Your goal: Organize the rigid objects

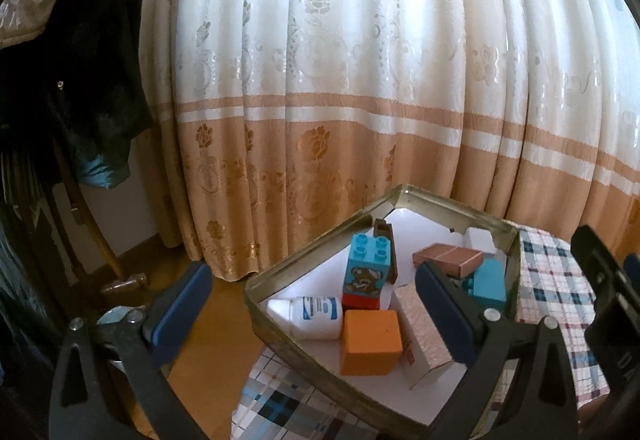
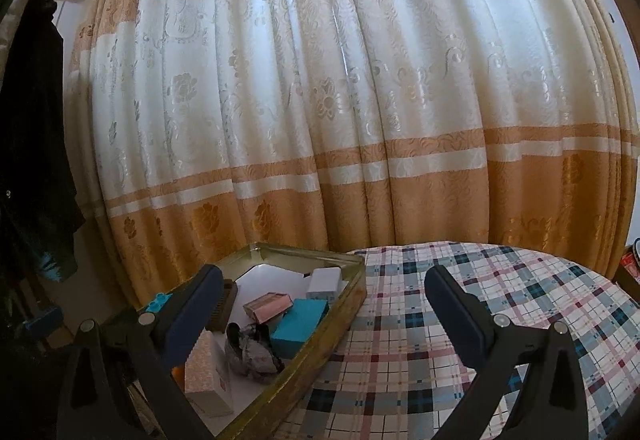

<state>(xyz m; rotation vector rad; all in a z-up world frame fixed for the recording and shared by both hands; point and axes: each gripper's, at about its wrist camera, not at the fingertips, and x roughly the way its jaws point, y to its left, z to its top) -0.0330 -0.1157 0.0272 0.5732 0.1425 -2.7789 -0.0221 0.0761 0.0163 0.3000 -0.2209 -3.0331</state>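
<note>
A gold metal tin stands on the plaid tablecloth at the table's left edge. Inside lie an orange cube, a blue bear-print toy brick, a white bottle, a pink patterned box, a brown box, a teal block and a white box. My left gripper is open and empty, above the tin. My right gripper is open and empty, over the tin's right wall. The teal block and pink box also show there.
A cream and orange curtain hangs close behind the table. Dark clothing hangs at the left above wooden floor. The plaid cloth stretches right of the tin. The other gripper's black body is at the right edge.
</note>
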